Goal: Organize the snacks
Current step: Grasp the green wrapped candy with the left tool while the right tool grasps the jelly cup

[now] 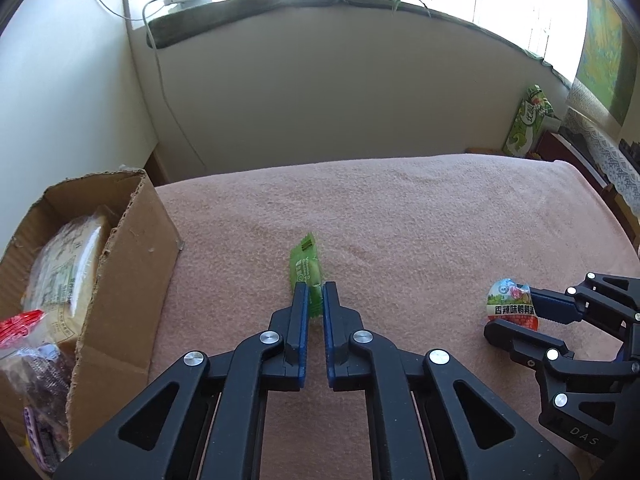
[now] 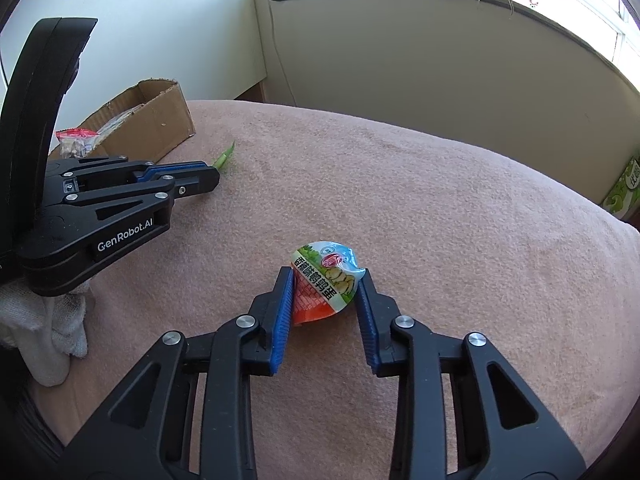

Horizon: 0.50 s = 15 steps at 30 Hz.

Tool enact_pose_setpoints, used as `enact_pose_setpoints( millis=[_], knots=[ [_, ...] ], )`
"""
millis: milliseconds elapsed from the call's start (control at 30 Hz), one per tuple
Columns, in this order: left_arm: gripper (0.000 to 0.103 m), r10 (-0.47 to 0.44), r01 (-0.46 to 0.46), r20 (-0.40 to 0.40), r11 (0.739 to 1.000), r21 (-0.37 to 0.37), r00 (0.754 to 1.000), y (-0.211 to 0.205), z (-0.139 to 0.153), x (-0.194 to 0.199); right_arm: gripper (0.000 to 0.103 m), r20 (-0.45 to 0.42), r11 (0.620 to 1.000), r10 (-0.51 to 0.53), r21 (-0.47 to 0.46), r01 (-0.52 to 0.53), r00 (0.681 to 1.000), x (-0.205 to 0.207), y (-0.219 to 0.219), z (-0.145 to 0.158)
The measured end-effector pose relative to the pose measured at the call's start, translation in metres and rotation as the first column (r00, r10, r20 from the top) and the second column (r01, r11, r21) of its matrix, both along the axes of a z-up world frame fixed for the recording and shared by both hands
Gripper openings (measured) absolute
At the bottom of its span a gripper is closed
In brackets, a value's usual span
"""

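1. Green candy wrapper (image 1: 306, 268) is pinched by L gripper (image 1: 315, 292) fingers, on pink-covered surface (image 1: 420, 220) nr cardboard box (image 1: 132, 280).
2. Round snack pack (image 2: 326, 280) is clamped by R gripper (image 2: 325, 285) fingers, on same surface.

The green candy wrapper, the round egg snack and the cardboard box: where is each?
green candy wrapper (image 1: 305, 268), left wrist view, printed middle.
round egg snack (image 2: 326, 280), right wrist view, label centre.
cardboard box (image 1: 132, 280), left wrist view, outer side wall.

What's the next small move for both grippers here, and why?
Probably lift both straight up off the pink cloth. The left gripper is shut on the green candy wrapper, the right gripper on the round egg snack pack; both packs still lie on the cloth. The cardboard box sits to the left.
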<state>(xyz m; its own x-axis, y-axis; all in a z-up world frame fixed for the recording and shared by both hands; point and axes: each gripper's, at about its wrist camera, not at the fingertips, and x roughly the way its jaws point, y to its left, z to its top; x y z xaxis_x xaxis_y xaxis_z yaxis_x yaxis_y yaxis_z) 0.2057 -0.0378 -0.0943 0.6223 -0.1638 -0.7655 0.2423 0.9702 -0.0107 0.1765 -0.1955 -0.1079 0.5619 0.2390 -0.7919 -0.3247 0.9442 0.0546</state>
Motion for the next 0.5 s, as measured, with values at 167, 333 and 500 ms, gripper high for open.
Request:
enact_pose_setpoints(
  millis=[167,333,500],
  knots=[
    [0.020,-0.008,0.007,-0.035,1.000,-0.018,0.999,-0.002,-0.006,0.004,0.031,0.000,1.000,0.010,-0.004,-0.010,1.000,0.000,0.001,0.000],
    [0.035,0.024,-0.025,-0.036,1.000,-0.016,0.999,-0.003,-0.005,0.006,0.031,-0.005,1.000,0.011,0.003,-0.011,1.000,0.000,-0.001,0.001],
    [0.033,0.023,-0.023,-0.037,1.000,-0.013,0.999,-0.006,-0.006,0.012,0.031,-0.010,1.000,0.013,-0.004,-0.013,1.000,0.001,0.001,0.000]
  ],
)
